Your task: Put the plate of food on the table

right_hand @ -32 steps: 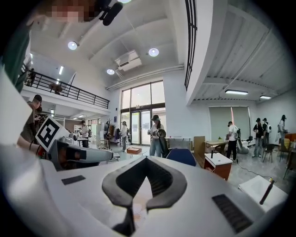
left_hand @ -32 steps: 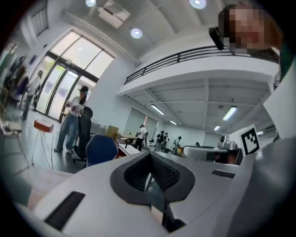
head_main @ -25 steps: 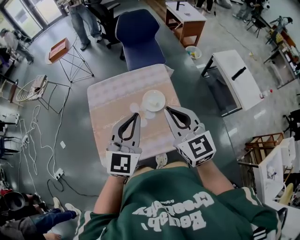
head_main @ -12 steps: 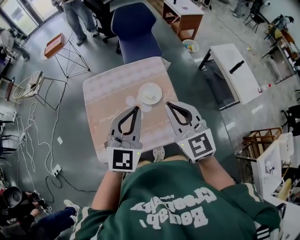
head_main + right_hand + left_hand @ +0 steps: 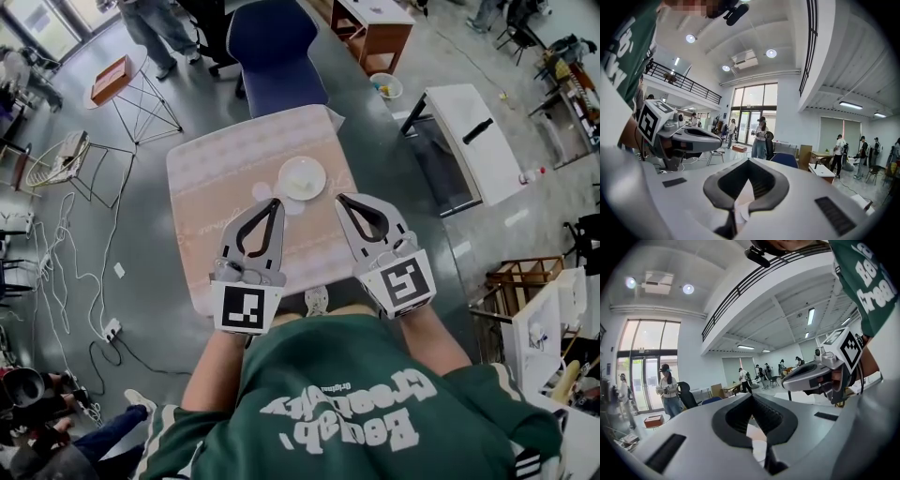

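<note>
The left gripper point(image 5: 273, 203) and the right gripper point(image 5: 343, 200) hang side by side over the near half of the table point(image 5: 216, 178). Each has its jaws pressed together and holds nothing. The white plate point(image 5: 302, 177) of pale food rests on the table just ahead of their tips, between the two and touching neither. A blue chair point(image 5: 275, 47) stands beyond the far edge.

1. Tablecloth point(image 5: 225, 178): matt cloth with a pale printed pattern.
2. Plate point(image 5: 302, 177), at two o'clock on the cloth: smooth, white, faintly glossy.
3. Left gripper point(image 5: 272, 202) and right gripper point(image 5: 339, 198): smooth matt grey plastic shells, with dark ribbed pads point(image 5: 771, 416) inside.
4. Floor point(image 5: 150, 281): polished grey with a reflective sheen.
5. Chair point(image 5: 277, 47), at twelve o'clock from the table: dark blue matt upholstery.
6. Sweatshirt point(image 5: 347, 403): green cloth.
</note>
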A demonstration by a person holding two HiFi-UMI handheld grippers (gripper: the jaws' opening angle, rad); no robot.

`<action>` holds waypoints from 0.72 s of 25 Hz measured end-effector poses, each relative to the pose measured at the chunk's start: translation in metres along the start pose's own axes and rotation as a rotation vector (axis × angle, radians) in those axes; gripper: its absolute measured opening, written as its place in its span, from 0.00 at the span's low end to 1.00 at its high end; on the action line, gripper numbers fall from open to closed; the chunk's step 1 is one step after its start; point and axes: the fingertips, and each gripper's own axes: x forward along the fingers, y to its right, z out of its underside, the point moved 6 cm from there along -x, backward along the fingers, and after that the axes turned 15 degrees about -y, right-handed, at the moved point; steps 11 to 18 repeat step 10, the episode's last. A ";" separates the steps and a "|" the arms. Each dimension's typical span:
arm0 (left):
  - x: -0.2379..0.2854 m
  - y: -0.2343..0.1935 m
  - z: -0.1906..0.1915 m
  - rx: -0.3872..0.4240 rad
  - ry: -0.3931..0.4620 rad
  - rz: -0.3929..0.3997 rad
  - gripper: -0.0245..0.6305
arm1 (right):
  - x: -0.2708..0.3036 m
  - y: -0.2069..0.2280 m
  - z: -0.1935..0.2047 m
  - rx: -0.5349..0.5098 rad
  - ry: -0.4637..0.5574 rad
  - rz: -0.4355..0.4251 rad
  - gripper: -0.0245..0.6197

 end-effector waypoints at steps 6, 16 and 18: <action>0.000 0.003 -0.001 0.001 -0.001 -0.006 0.05 | -0.002 0.002 -0.001 0.002 0.009 -0.003 0.06; 0.001 0.005 -0.003 0.012 0.000 -0.010 0.05 | -0.004 0.002 -0.001 0.000 0.014 -0.009 0.06; 0.001 0.005 -0.003 0.012 0.000 -0.010 0.05 | -0.004 0.002 -0.001 0.000 0.014 -0.009 0.06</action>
